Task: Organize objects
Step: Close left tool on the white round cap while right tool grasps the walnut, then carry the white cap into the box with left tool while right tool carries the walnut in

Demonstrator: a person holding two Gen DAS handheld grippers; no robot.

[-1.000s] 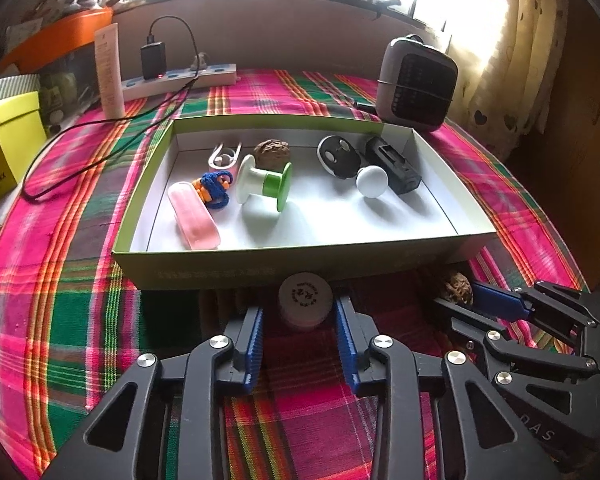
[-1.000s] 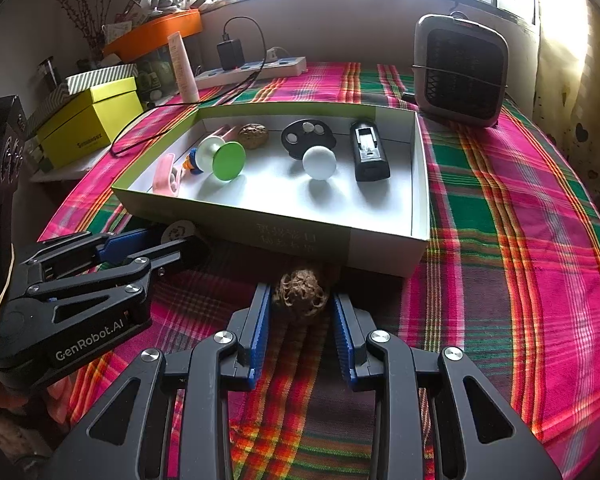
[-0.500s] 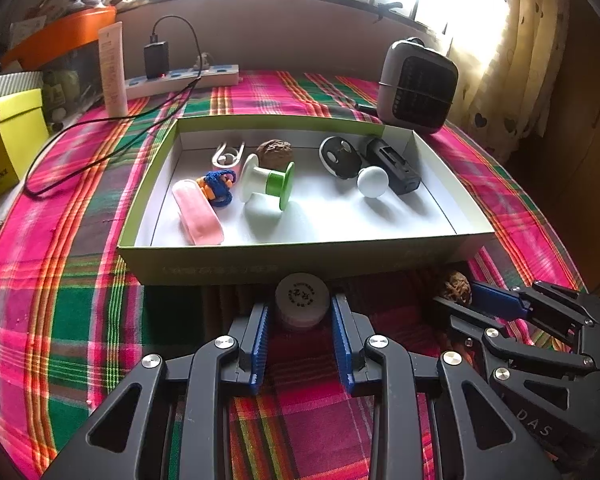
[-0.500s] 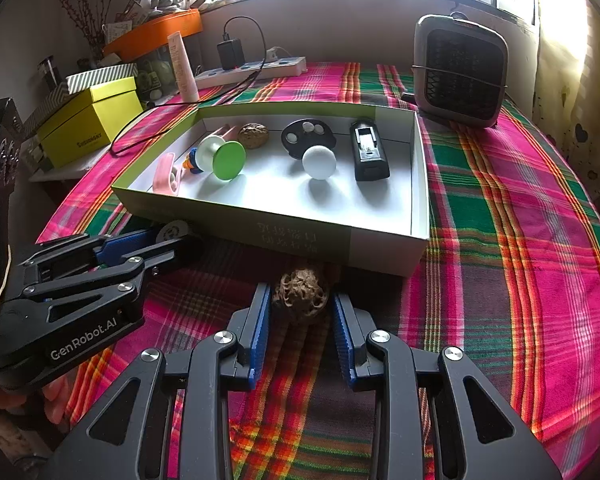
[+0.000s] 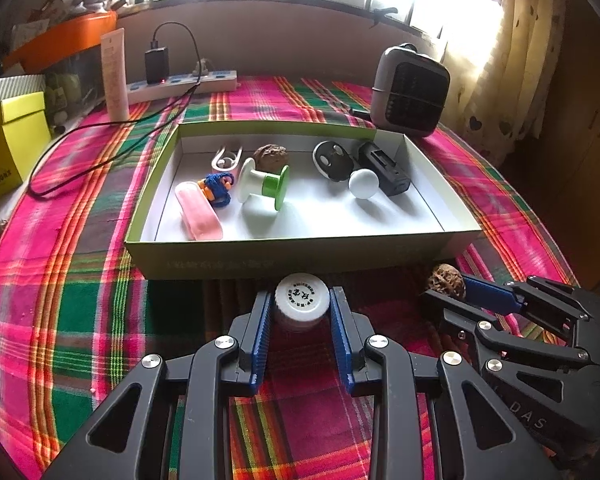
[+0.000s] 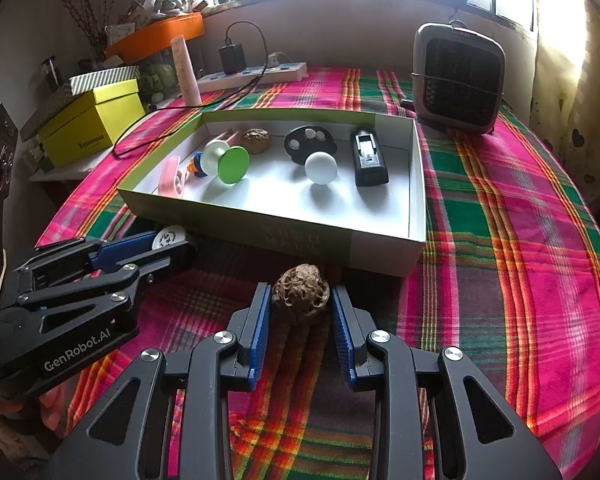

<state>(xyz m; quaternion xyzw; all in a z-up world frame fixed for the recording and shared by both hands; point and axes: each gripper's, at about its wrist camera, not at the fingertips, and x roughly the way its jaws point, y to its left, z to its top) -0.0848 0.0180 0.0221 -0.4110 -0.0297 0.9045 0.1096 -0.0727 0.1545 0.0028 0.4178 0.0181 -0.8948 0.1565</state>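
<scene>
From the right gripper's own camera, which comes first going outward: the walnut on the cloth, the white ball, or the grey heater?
1. Walnut: between the right gripper fingers, on the cloth.
2. White ball: mid-box, straight ahead.
3. Grey heater: beyond the box, far right by the window.

Right claw (image 6: 301,312) grips a walnut (image 6: 300,298) just before the box (image 6: 380,250).

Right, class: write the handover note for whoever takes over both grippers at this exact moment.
Left gripper: shut on the small white jar, on the cloth in front of the box.
Right gripper: shut on the loose walnut, also before the box.
Done: spool, white ball, pink case, another walnut and more already lie in the box.
Left: lift jar and walnut into the box.
</scene>
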